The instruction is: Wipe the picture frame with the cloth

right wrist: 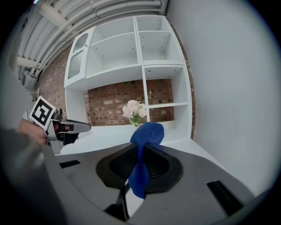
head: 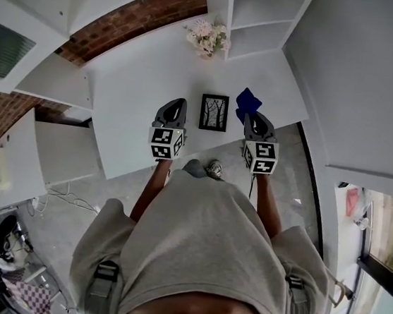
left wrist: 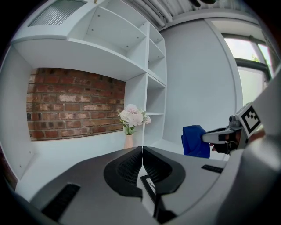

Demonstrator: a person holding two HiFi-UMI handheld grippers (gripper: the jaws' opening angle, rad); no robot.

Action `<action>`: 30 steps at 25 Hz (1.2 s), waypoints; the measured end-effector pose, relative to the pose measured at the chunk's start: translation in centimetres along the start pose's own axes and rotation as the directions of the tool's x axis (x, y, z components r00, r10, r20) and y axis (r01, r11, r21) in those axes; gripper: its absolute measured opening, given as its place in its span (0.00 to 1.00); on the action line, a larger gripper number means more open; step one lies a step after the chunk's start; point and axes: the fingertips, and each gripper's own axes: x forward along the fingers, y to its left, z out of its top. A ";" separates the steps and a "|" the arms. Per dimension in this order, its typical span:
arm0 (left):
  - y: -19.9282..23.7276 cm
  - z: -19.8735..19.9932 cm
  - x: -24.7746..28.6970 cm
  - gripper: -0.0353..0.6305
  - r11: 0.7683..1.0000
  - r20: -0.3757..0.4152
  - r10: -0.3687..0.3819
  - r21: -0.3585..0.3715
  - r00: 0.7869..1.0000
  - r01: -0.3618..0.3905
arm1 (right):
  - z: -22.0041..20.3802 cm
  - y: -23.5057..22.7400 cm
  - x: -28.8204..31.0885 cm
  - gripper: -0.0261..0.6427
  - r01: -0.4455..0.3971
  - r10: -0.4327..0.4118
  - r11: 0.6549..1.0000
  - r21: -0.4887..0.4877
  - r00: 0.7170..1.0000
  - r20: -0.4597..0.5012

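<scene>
Your right gripper (head: pixel 253 118) is clamped shut on the blue cloth (head: pixel 246 100), which bunches up above the jaws. Your left gripper (head: pixel 176 105) is closed too, with nothing between its jaws. The frame (head: pixel 214 112) lies on the white table (head: pixel 135 74), between the two grippers.

Bare tabletop (head: pixel 133 92) left of the picture frame (head: pixel 214 112) — flower vase (head: pixel 207 37) and shelf unit (head: pixel 260 17) behind
</scene>
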 end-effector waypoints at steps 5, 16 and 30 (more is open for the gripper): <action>1.2 -1.2 -0.1 0.08 1.000 -0.029 -0.011 -0.009 1.000 0.011 | -1.0 1.0 0.7 0.13 -0.001 0.001 1.000 0.006 0.999 -0.034; 4.4 -4.2 1.6 0.08 0.998 -0.090 -0.046 -0.043 0.995 0.042 | -3.3 3.1 3.4 0.13 0.009 -0.008 1.000 0.007 0.991 -0.132; 5.3 -7.8 2.3 0.08 0.995 -0.154 -0.068 -0.088 0.986 0.055 | -5.2 3.4 5.6 0.13 0.015 -0.012 1.000 0.012 0.980 -0.198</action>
